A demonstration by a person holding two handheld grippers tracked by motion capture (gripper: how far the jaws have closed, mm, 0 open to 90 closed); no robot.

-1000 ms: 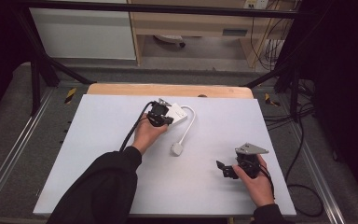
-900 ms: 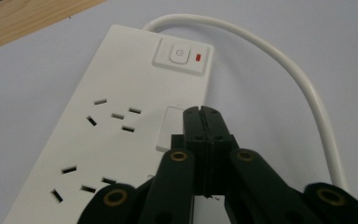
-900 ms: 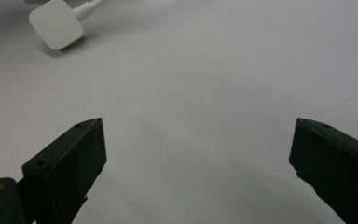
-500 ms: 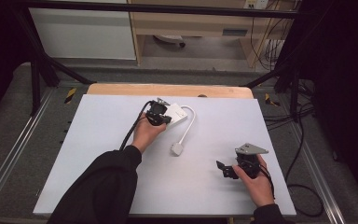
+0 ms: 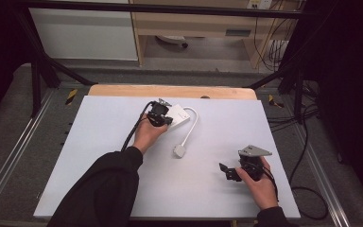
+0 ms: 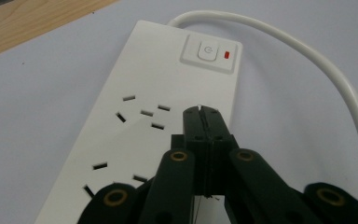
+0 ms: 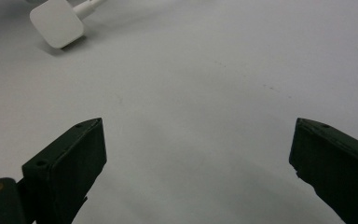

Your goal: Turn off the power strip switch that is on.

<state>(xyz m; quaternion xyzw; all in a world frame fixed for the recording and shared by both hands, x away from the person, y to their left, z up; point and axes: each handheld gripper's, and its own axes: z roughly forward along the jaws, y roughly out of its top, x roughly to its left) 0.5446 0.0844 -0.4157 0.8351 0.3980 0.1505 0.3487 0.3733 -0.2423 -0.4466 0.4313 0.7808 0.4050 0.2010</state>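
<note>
On the bench (image 5: 99,156), which had a pale grey top, a white power strip (image 6: 135,116) lay flat near the far edge, just in front of a strip of bare wood. The left hand-held gripper (image 5: 159,113) was over the near end of this strip. In the left gripper view its two black jaws were pressed together with nothing between them, and their tips stood above the strip's face, beside the socket slots and short of the power button (image 6: 207,50) with its small red light. Whether the tips touched the plastic, I could not tell.

The white cable (image 5: 192,124) curved away from the strip and ended in a white plug (image 5: 179,151) lying on the bench, between both hands.

The right hand-held gripper (image 5: 228,171) was low over the near right part of the bench, well apart from the strip. Its jaws were wide apart and empty.
</note>
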